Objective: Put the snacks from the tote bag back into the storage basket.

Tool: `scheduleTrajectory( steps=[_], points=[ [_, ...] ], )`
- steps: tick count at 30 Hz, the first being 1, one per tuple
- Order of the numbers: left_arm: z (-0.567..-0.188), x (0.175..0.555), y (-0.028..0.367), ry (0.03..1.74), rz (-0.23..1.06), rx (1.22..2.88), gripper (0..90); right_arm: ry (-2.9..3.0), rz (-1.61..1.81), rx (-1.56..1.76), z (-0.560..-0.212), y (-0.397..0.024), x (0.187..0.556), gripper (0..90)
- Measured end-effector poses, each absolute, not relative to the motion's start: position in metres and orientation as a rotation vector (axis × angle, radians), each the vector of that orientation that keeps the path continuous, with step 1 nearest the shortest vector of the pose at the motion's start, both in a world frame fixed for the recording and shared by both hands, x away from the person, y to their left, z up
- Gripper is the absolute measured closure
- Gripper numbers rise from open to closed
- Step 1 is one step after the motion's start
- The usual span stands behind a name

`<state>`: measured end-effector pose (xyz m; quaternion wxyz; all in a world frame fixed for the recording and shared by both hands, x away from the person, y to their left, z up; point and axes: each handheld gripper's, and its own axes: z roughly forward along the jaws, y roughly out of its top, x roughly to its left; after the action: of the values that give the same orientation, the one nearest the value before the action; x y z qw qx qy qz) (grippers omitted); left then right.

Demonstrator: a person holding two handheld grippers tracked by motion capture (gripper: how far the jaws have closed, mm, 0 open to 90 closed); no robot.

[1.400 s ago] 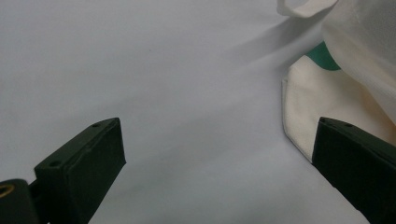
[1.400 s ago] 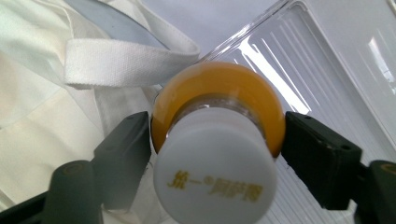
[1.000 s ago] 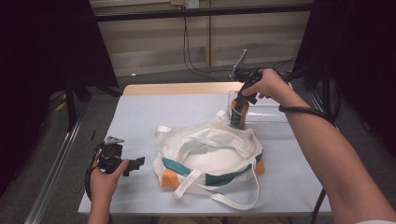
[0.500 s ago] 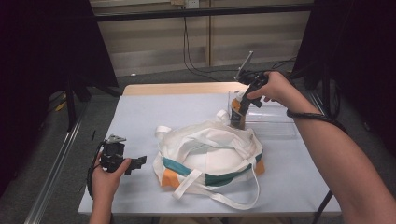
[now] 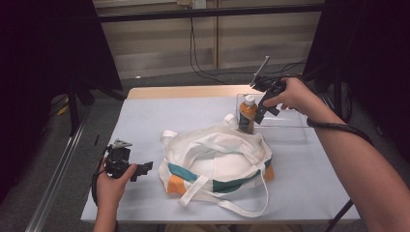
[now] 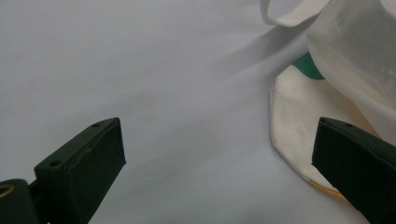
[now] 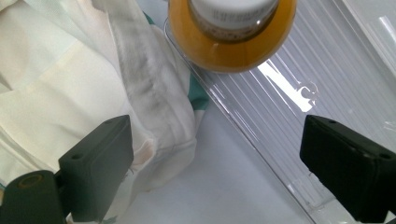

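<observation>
Right gripper (image 5: pixel 258 115) is standing with its jaws spread and nothing between them; the jaws have just been opening, apparently letting go of the orange bottle (image 5: pixel 247 114). In the right gripper view the bottle (image 7: pixel 232 32) is sitting just ahead of the open jaws, clear of both pads, seen from above with its white cap toward the camera. It is standing upright at the near left corner of the clear plastic tray (image 5: pixel 290 126), right beside the rim of the cloth tote bag (image 5: pixel 217 162). Probable reason for that spot: it looks like the first tray corner reachable from the bag's mouth.

Left gripper (image 5: pixel 138 169) is resting low on the pale table (image 5: pixel 145 116), left of the bag, jaws wide apart and holding nothing. In the left gripper view its jaws are framing bare tabletop, with the bag's edge (image 6: pixel 299 112) just past the right jaw. It seems to be waiting there, close enough to pin or lift the cloth when needed.

Bag is lying slumped, straps loose across its top and one looping toward the table's near edge.

Judgement: bottle looks delivered; right hand now needs to draw clear without tipping it.
</observation>
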<state>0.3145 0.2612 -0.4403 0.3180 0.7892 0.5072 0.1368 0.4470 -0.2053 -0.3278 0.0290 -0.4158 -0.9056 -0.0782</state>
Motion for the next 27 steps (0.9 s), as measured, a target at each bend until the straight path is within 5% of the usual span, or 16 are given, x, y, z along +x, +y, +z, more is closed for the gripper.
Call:
scheduleTrajectory(
  steps=[27],
  points=[
    [-0.441,0.315,0.261,1.333,0.368,2.082,2.4,-2.82,-0.238,-1.233,-0.327,-0.221,0.418,8.0]
  ],
)
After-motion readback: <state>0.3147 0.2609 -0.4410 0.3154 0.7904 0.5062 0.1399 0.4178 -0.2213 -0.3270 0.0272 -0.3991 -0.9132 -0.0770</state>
